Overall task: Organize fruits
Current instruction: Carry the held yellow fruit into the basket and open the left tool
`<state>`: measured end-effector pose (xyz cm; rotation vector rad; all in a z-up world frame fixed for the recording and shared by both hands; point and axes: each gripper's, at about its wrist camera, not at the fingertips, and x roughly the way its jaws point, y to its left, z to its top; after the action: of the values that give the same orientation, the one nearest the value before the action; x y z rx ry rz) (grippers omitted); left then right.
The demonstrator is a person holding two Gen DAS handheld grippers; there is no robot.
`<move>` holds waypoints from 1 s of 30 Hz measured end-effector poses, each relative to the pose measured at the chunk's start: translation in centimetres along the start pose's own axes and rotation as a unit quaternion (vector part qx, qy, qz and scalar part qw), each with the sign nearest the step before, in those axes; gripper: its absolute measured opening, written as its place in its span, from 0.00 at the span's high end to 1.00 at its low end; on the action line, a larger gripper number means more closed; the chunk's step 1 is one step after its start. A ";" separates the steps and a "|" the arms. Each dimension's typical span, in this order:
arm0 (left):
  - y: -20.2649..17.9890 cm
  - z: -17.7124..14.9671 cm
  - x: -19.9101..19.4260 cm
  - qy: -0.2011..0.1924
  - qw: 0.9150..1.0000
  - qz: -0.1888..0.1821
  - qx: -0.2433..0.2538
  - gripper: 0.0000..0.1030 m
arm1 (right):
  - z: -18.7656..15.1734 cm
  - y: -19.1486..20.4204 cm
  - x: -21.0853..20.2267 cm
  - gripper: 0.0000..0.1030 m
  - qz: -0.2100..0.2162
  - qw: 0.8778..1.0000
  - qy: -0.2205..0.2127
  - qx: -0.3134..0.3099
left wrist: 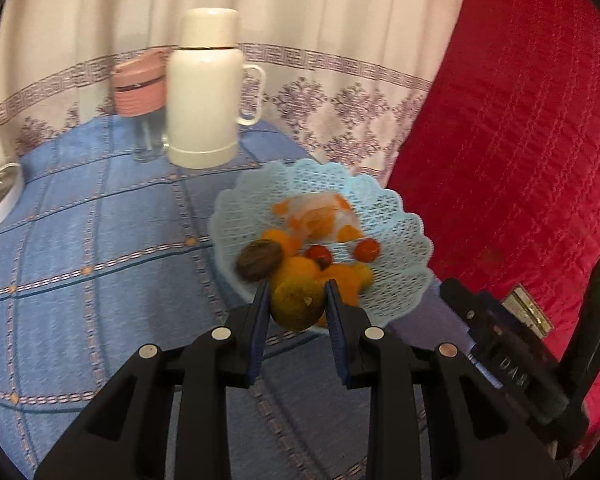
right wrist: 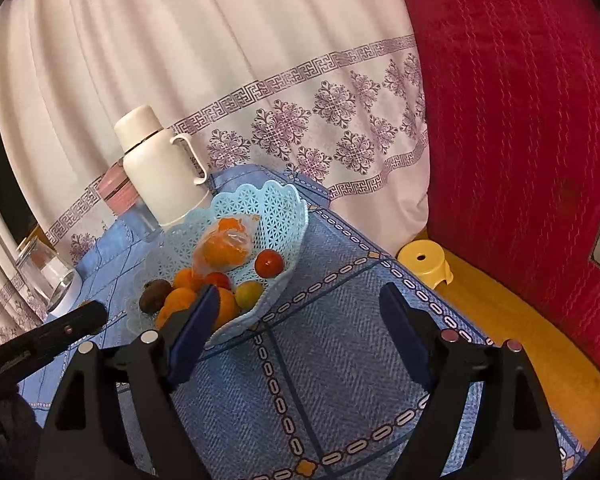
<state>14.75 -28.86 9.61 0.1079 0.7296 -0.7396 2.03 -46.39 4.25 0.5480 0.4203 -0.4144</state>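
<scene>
1. Gripping a greenish-yellow round citrus fruit (left wrist: 298,304) between its blue-padded fingers (left wrist: 260,320), the left gripper (left wrist: 296,300) is holding the fruit at the near rim of the pale blue lattice plastic basket (left wrist: 396,216); whether the fruit is touching the basket cannot be told.
2. The basket is sitting on the blue checked cloth-covered surface (left wrist: 100,240), near its far right edge.
3. Inside the basket, several orange round fruits (left wrist: 296,270) are lying beside a brown oval fruit (left wrist: 259,265), two small red tomatoes (left wrist: 366,249) and a clear plastic bag of orange pieces (left wrist: 320,216).
4. The right gripper (right wrist: 296,312) is hovering over the surface just right of the basket (right wrist: 276,208), its fingers (right wrist: 404,332) spread wide and holding nothing.
5. In the right wrist view, a small yellow-green fruit (right wrist: 249,294) is resting against the basket's near wall, beside a red tomato (right wrist: 269,263).
6. A white vacuum flask with a handle (left wrist: 204,96) is standing behind the basket, with a pink-lidded clear jar (left wrist: 142,96) just to its left.
7. A white patterned curtain (left wrist: 320,20) is hanging behind the surface, and a red quilted fabric (left wrist: 520,120) is filling the right side.
8. A small yellow plastic stool (right wrist: 424,264) is standing on the floor beyond the surface's edge.
</scene>
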 end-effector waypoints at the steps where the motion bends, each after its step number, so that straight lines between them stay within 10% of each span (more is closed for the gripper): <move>1: -0.3 0.2 0.4 0.002 1.000 -0.004 0.002 0.73 | 0.0 0.0 0.0 0.19 0.000 1.000 0.000 0.001; 30: -3.0 0.8 5.2 0.020 0.998 -0.026 0.045 0.63 | 0.0 -1.0 0.0 0.18 -0.021 0.999 -0.005 0.027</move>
<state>15.91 -34.32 7.39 0.1868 0.7401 -0.8223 1.51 -47.22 3.87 0.5905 0.4131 -0.4686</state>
